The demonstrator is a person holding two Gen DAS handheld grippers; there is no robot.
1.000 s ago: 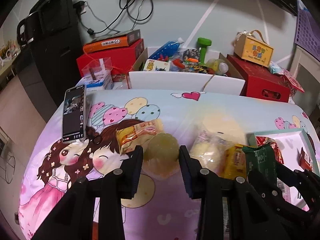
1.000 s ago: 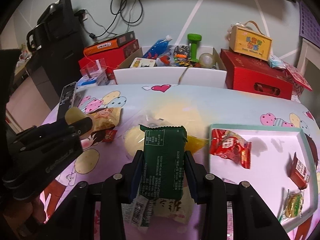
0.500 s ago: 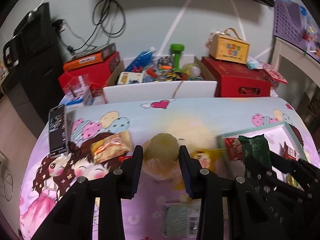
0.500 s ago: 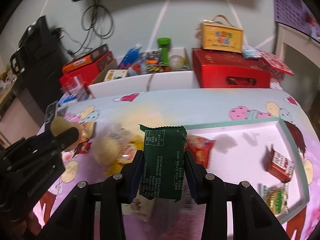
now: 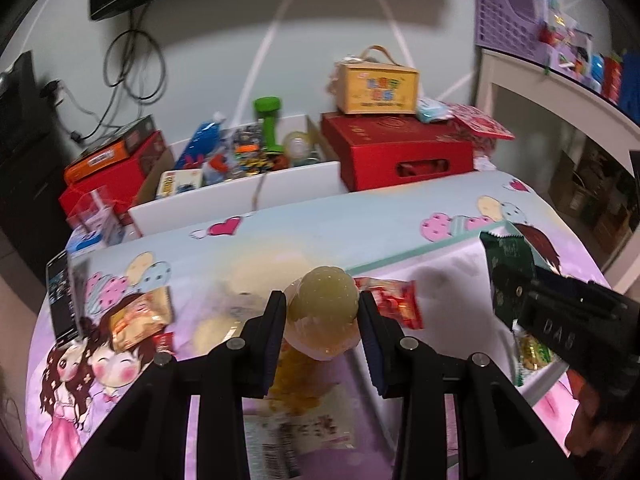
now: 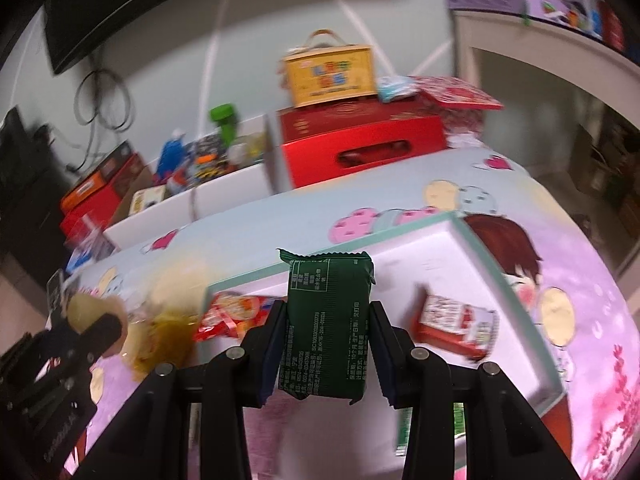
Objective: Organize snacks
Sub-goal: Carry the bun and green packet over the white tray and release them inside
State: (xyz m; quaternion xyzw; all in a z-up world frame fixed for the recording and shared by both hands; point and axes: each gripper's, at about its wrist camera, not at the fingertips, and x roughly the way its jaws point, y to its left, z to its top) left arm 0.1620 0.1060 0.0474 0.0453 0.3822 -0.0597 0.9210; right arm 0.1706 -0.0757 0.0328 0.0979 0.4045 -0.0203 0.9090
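You are mid-carry, as I judge it: both tools are loaded and held above the counter (image 5: 320, 236), heading for the white tray (image 6: 516, 280) with the green rim.

Your left tool (image 5: 322, 312) is clenched on a yellowish jelly cup (image 5: 323, 306), held just over the loose snacks at the tray's left edge. Your right tool (image 6: 327, 340) is grasping a dark green packet (image 6: 328, 320) upright between its jaws, over the near part of the tray.

The next move calls for lowering each snack onto a bare patch of tray floor before you let go, clear of what already lies there. Set the green packet flat; the jelly cup looks soft, so ease off gently.

Counted: two tools, one snack in each. On the tray you can see a red wrapper (image 6: 236, 314) at the left and a red-and-white packet (image 6: 456, 320) at the right, two clearly; a greenish packet near the front edge is half hidden. Left of the tray, an orange packet (image 5: 140, 316) and some pale, blurred bags lie on the counter, too smeared to count.
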